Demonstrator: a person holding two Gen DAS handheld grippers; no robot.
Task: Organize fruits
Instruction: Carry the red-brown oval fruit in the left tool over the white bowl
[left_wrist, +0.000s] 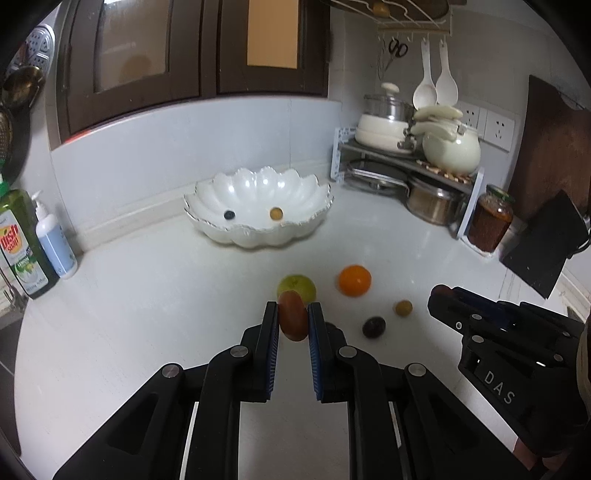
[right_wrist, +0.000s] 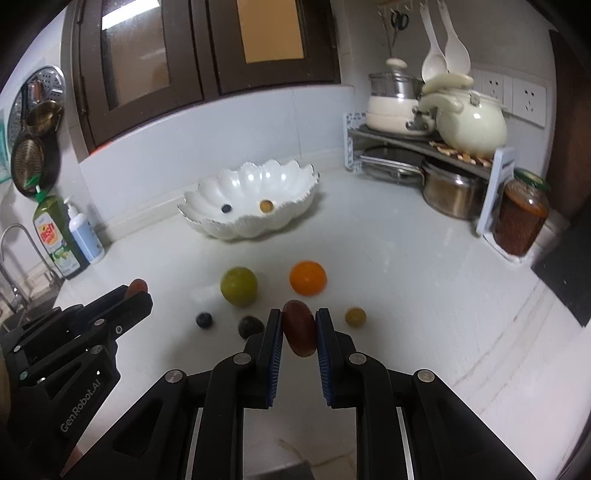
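Fruits are being handled by both tools at once. An oblong reddish fruit (left_wrist: 293, 320) is pinched between the blue-lined pads of the left gripper (left_wrist: 293, 314), held clear of the white countertop (left_wrist: 147, 314). A second dark red oblong fruit (right_wrist: 300, 328) is clamped the same way in the right gripper (right_wrist: 300, 323). In each case the fruit is pressed on from both sides, with its end poking out past the fingertips.

Just beyond the left gripper, a green round fruit (left_wrist: 298, 286) is seen on the counter, partly hidden behind the held piece. Beside it lies an orange (left_wrist: 354, 280). Nearer the right side, a small yellowish fruit (left_wrist: 402, 307) and a dark wrinkled fruit (left_wrist: 373, 327) are set close together but apart. A small dark blue berry (right_wrist: 204, 319) is seen on the counter in the right wrist view only.

Further back, a white scalloped bowl (left_wrist: 258, 236) stands near the wall. Two small pieces rest inside it, well apart: a dark berry (left_wrist: 229, 215) and a yellowish round one (left_wrist: 276, 213), possibly a grape, though blur prevents certainty.

At the left edge a green dish soap bottle (left_wrist: 22, 251) and a pump bottle (left_wrist: 55, 243) are placed side by side. At the right a corner rack (left_wrist: 406, 162) loaded with pots is seen, with a glass jar (left_wrist: 493, 218) beside it.
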